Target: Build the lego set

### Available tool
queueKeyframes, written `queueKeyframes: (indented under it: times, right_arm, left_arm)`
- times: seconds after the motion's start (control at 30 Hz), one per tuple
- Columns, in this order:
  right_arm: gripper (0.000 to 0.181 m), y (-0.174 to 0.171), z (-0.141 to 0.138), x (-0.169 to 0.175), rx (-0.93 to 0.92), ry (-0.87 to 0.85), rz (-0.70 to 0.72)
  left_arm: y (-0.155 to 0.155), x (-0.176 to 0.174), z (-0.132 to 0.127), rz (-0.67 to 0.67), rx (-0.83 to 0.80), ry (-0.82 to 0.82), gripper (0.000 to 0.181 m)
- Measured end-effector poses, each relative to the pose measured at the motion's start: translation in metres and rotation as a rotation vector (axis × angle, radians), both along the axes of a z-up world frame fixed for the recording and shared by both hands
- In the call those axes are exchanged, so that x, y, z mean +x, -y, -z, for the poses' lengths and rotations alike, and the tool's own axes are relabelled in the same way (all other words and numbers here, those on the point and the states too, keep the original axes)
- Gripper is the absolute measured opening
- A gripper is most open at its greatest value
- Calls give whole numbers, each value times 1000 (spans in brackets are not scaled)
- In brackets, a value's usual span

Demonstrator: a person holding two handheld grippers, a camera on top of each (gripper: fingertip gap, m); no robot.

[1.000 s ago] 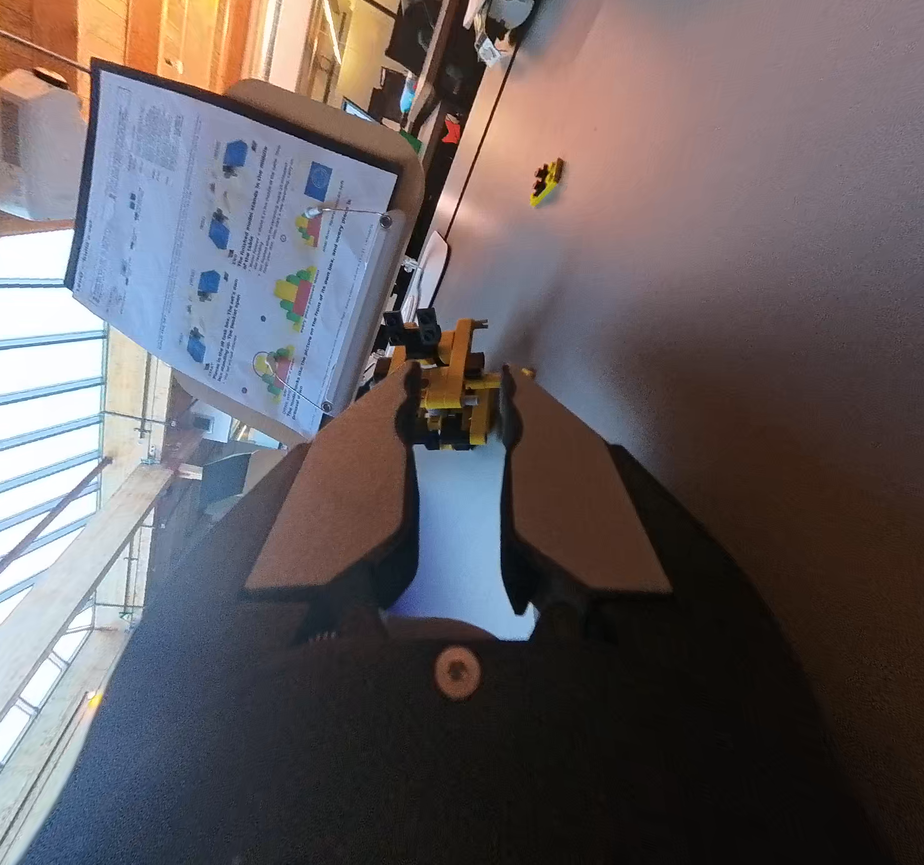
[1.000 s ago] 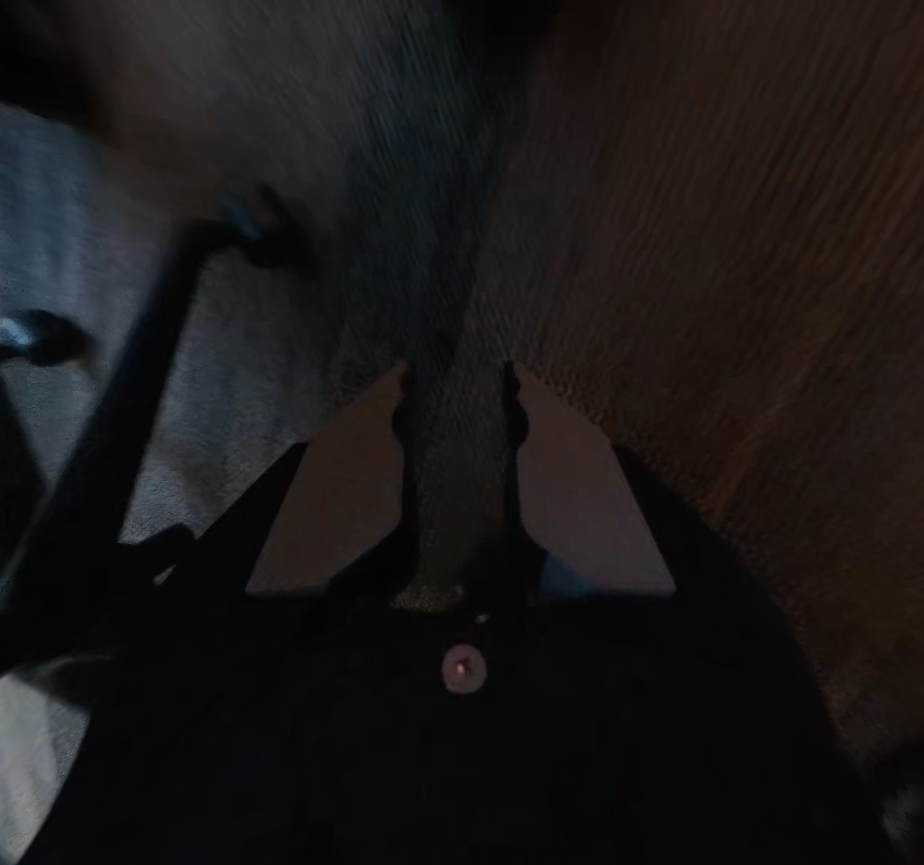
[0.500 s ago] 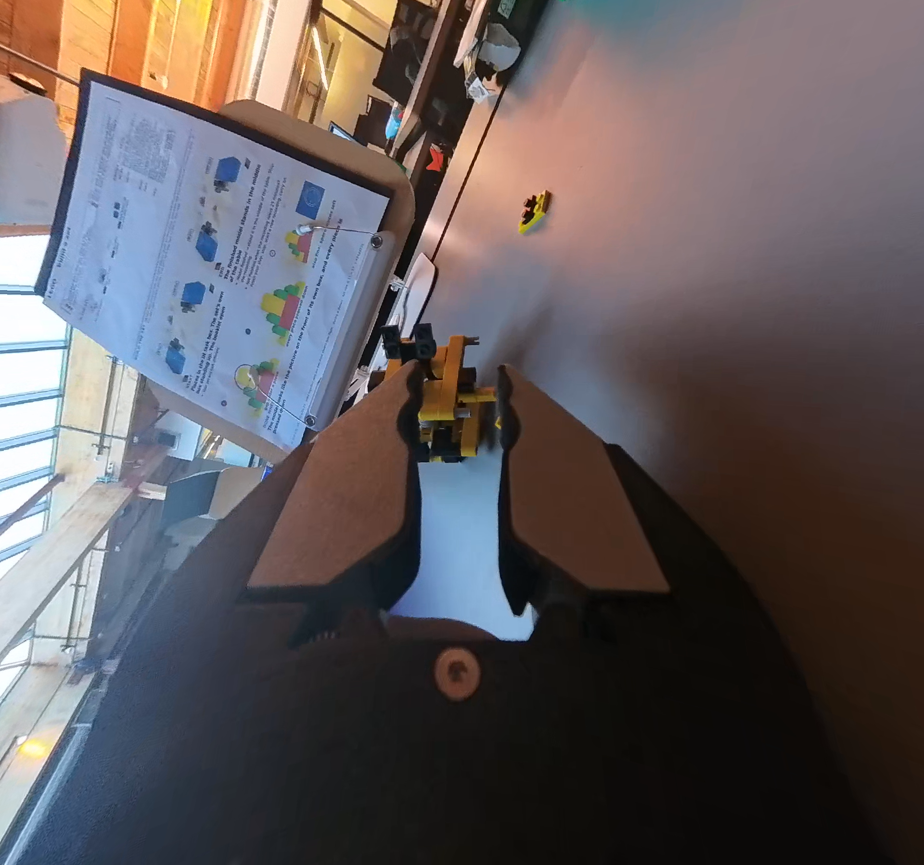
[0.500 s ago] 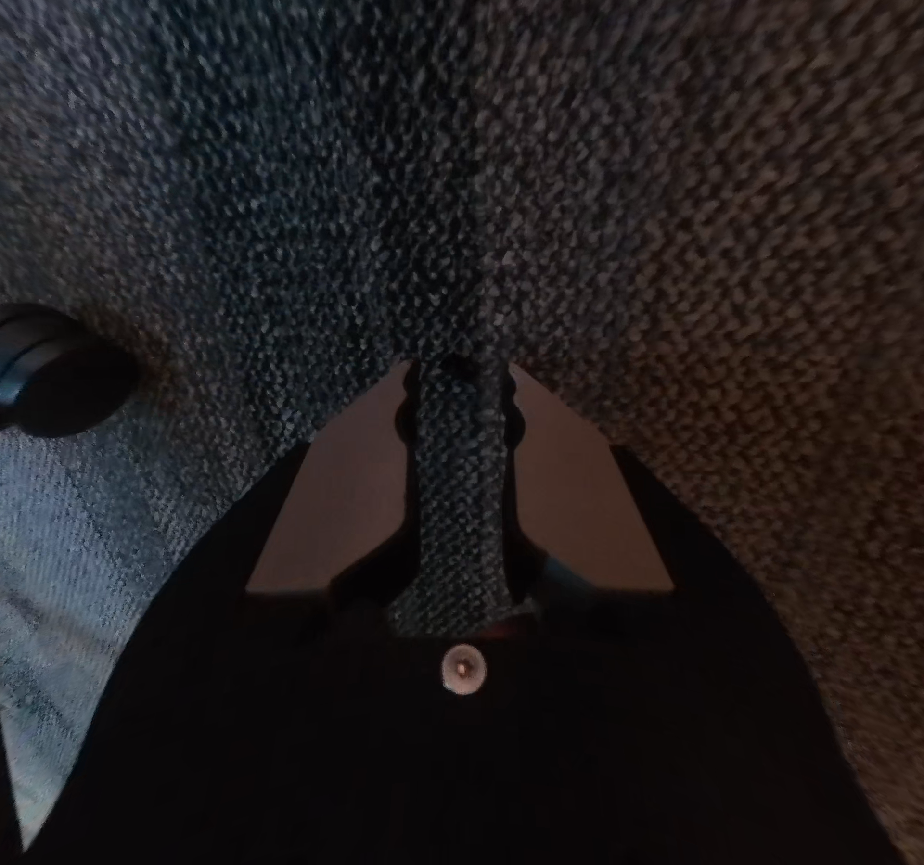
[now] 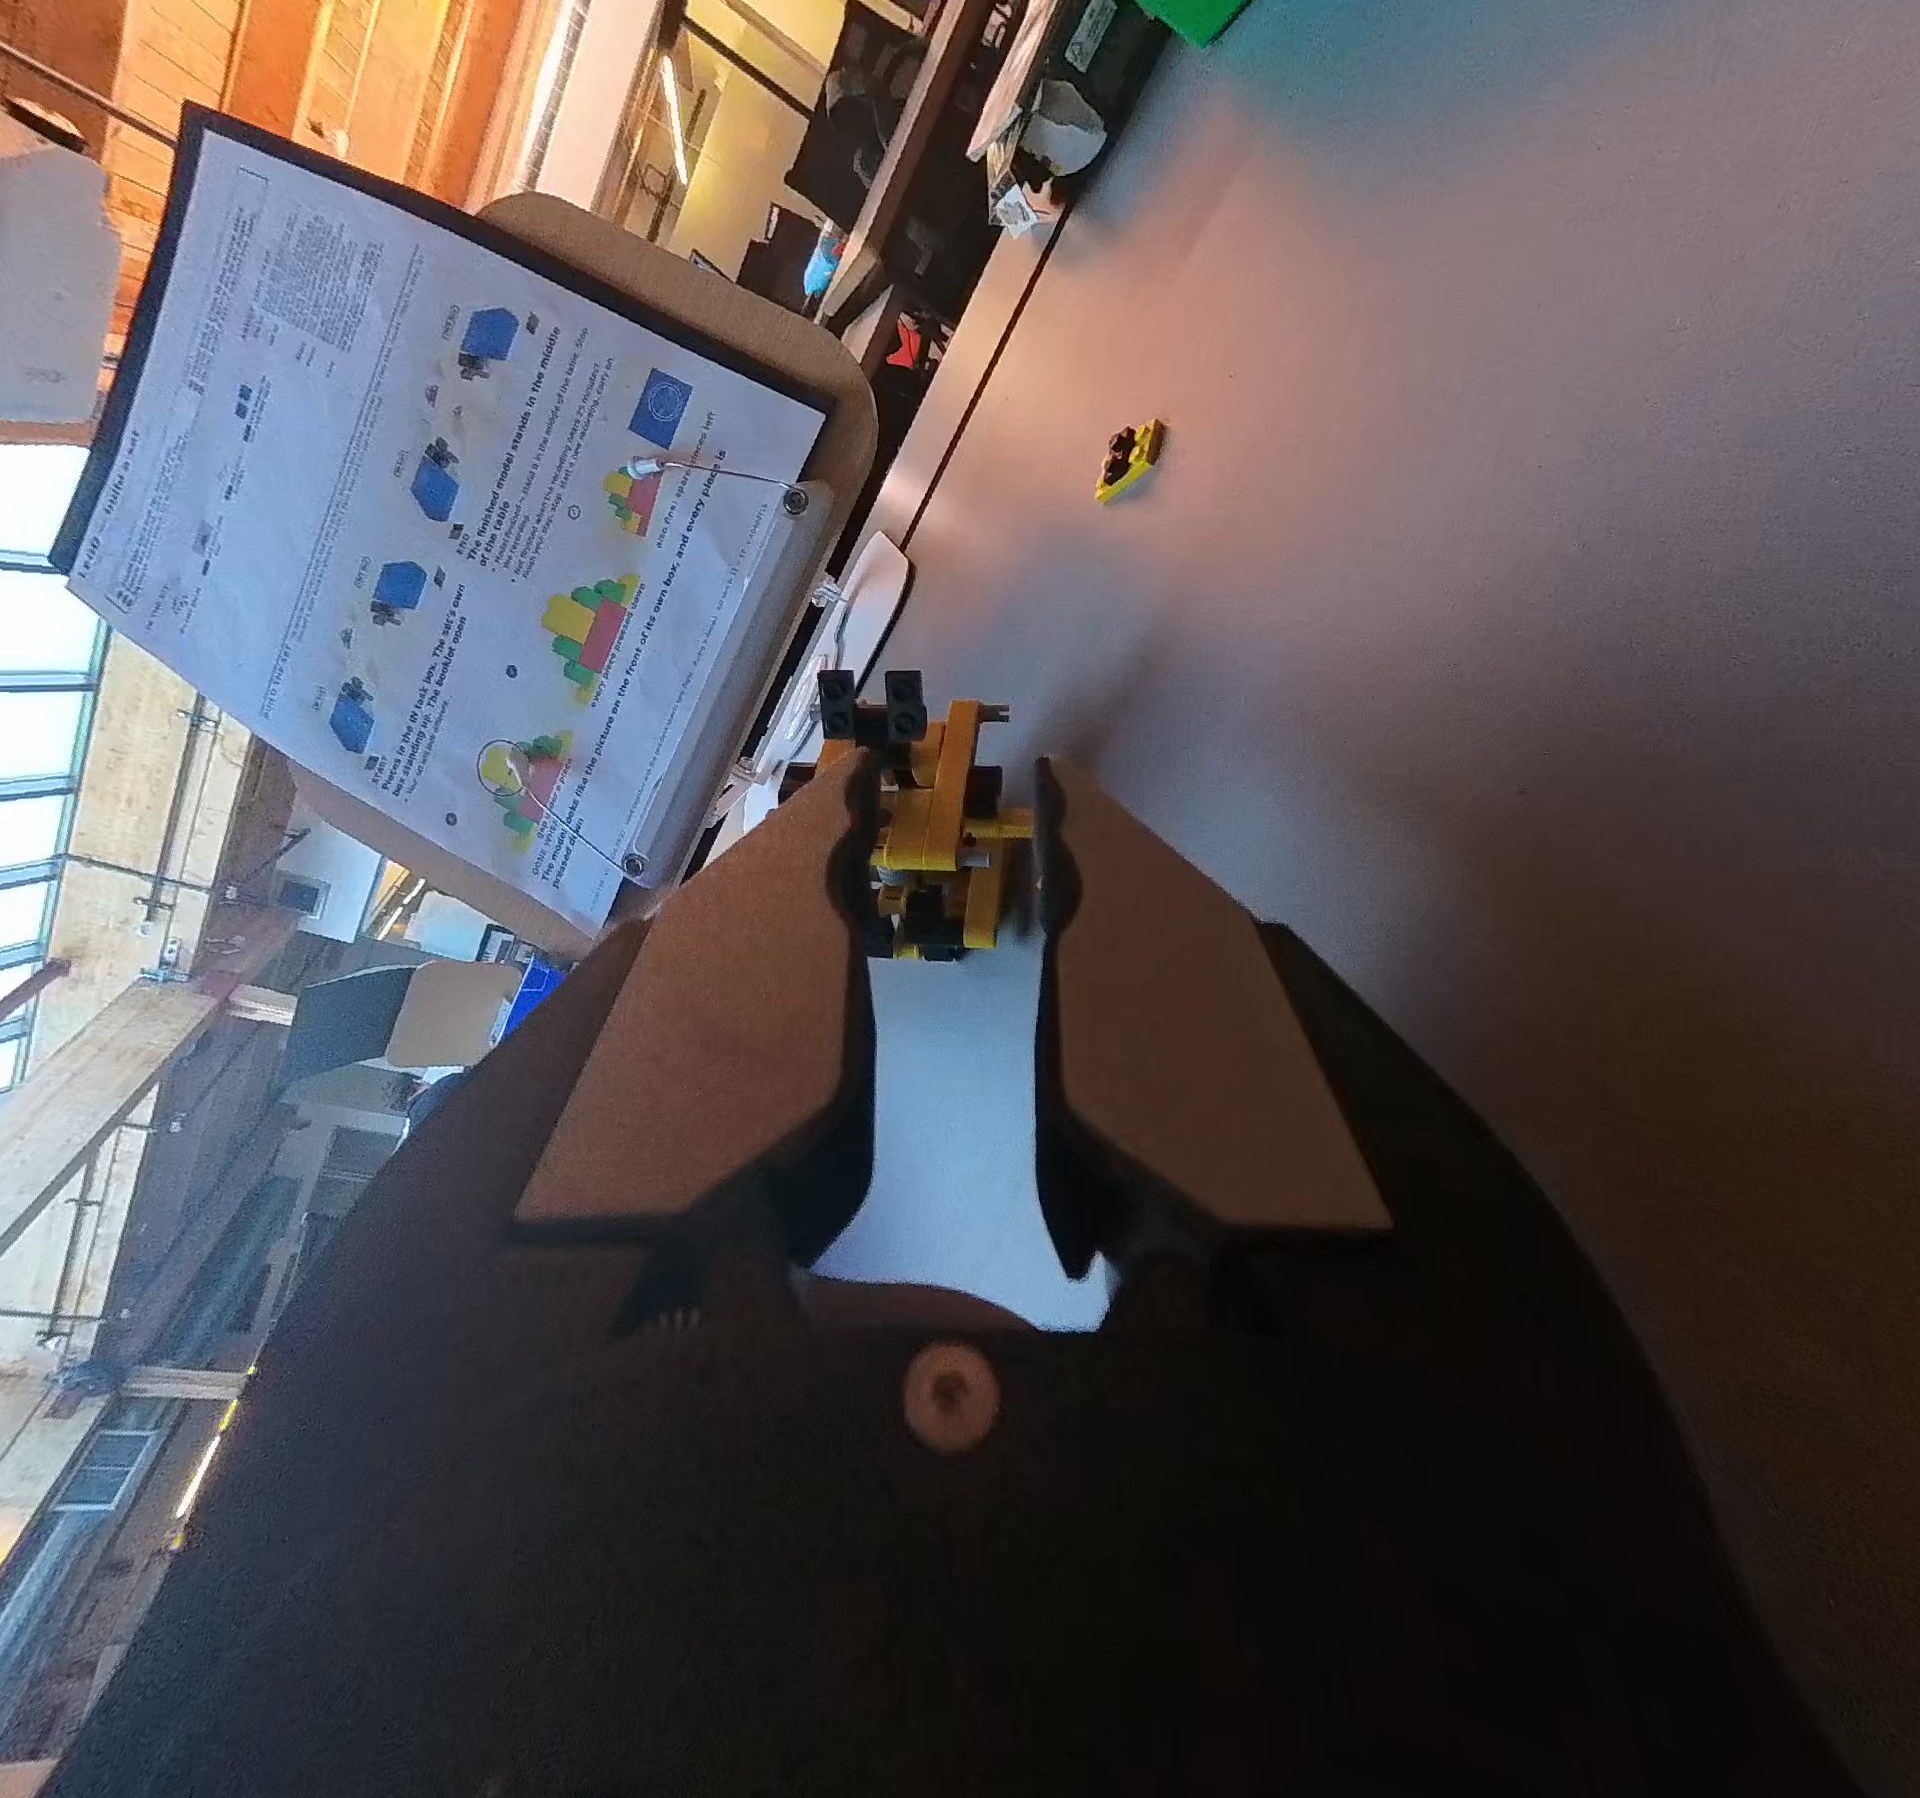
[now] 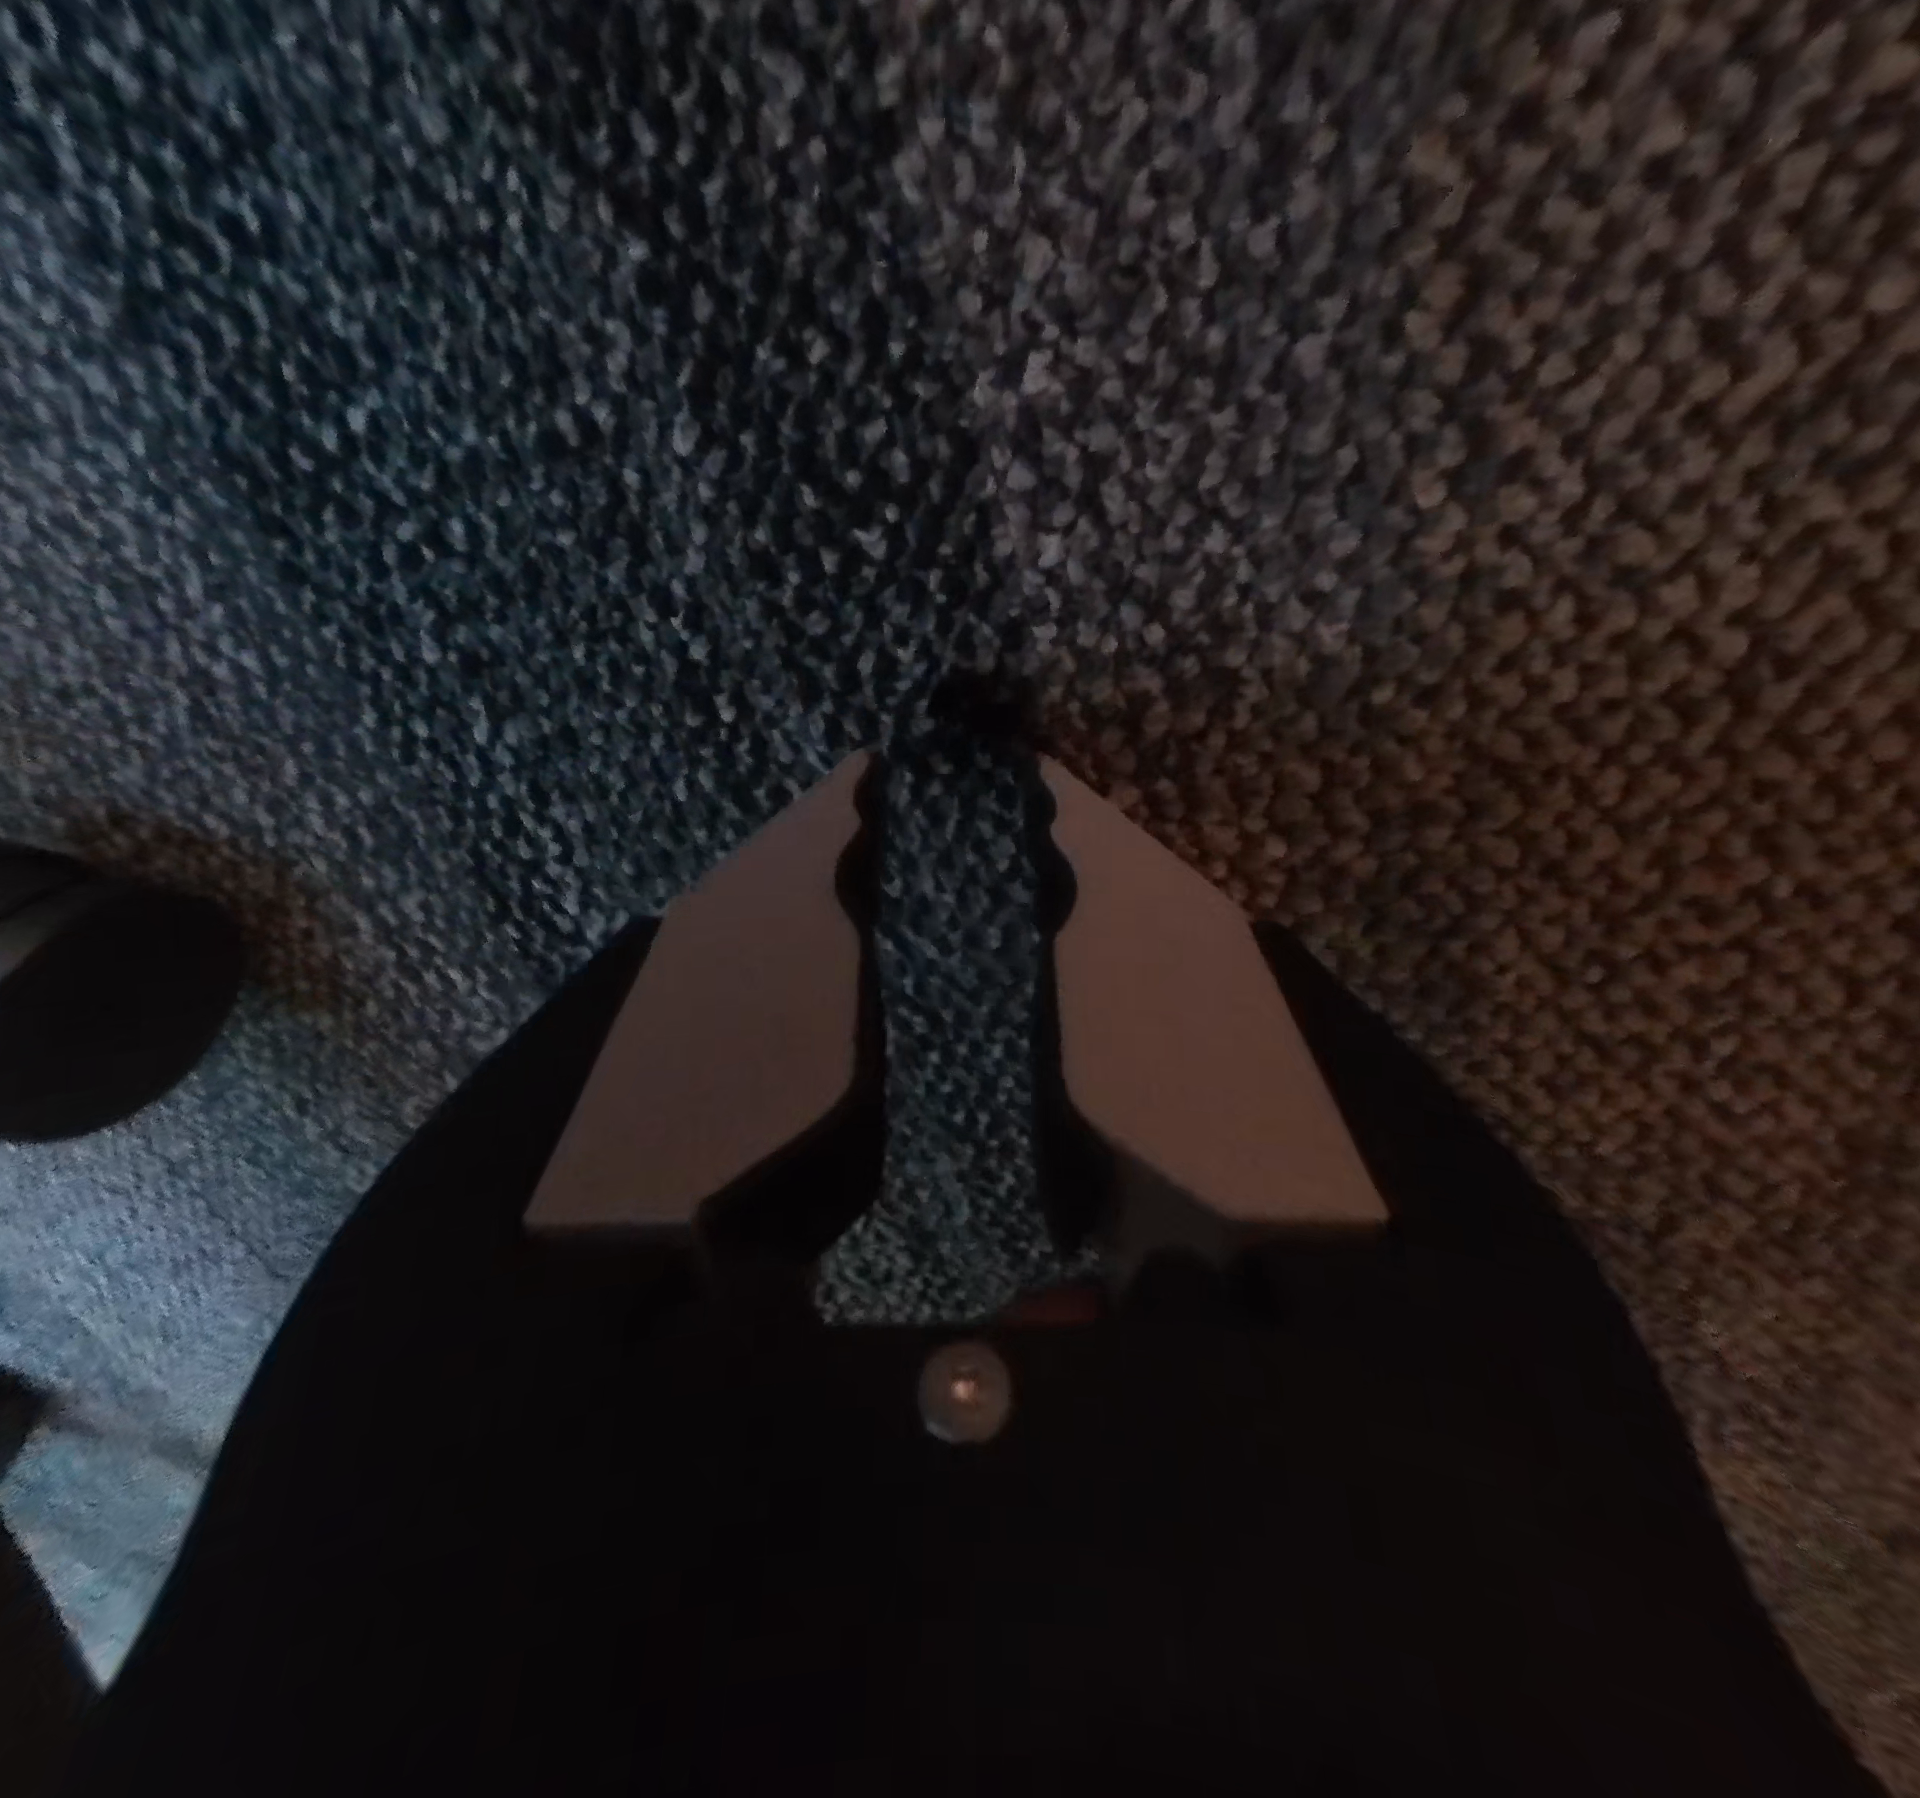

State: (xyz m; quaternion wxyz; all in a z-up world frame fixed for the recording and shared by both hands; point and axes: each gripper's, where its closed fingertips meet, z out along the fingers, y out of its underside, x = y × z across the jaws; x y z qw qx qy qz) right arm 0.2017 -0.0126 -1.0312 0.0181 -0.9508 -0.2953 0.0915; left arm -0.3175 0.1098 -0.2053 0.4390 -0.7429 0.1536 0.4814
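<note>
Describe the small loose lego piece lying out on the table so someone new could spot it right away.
Start at the wide pale grey table, then look beyond the yellow and black lego model between the left gripper fingertips. The loose yellow and black lego piece lies alone on bare tabletop, with nothing touching it.

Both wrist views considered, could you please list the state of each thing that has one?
Left gripper: shut on the yellow-and-black lego model, held off the table.
Yellow-and-black lego model: partly built, clamped between the fingers.
Small yellow-and-black lego piece: loose on the grey table.
Printed instruction sheet: propped upright.
Right gripper: open, empty, tips against speckled carpet.
</note>
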Motion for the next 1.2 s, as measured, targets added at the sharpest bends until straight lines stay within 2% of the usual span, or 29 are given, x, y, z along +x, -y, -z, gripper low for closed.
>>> queueKeyframes:
  times: [0.03, 0.23, 0.33, 0.5, 0.57, 0.67, 0.87, 0.93, 1.0, 1.2]
  right_arm:
    - [24, -1, 0, -1, -5, -10, 26]
    - [21, -6, -1, -2, -52, -69, 212]
    - [24, -6, -1, -3, -47, -48, 250]
    - [6, -10, 2, 5, -55, 36, 302]
    - [0, -11, 2, 9, -57, 51, 298]
    - [0, -11, 3, 10, -53, 62, 244]
    - [0, -8, -1, 14, -46, 14, 243]
    - [14, -12, -3, 18, -38, -15, 279]
    - [15, -14, -3, 21, -43, -26, 299]
    - [15, -17, -3, 10, -15, -6, 225]
  left_arm:
    - [0, 0, 0, -1, -3, -2, 26]
    - [-1, -2, 3, -11, -22, -10, 26]
    - [-1, -3, 3, -17, -17, -9, 26]
    - [0, -4, 2, -21, -11, -5, 26]
    - [0, -4, 2, -22, -12, -5, 26]
    - [0, -4, 1, -20, -8, -2, 25]
    - [0, -4, 2, -17, -10, 4, 25]
    - [0, -4, 3, -17, -17, 4, 25]
    - [0, -4, 3, -14, -18, 5, 25]
    - [0, -4, 3, -16, -18, 6, 24]
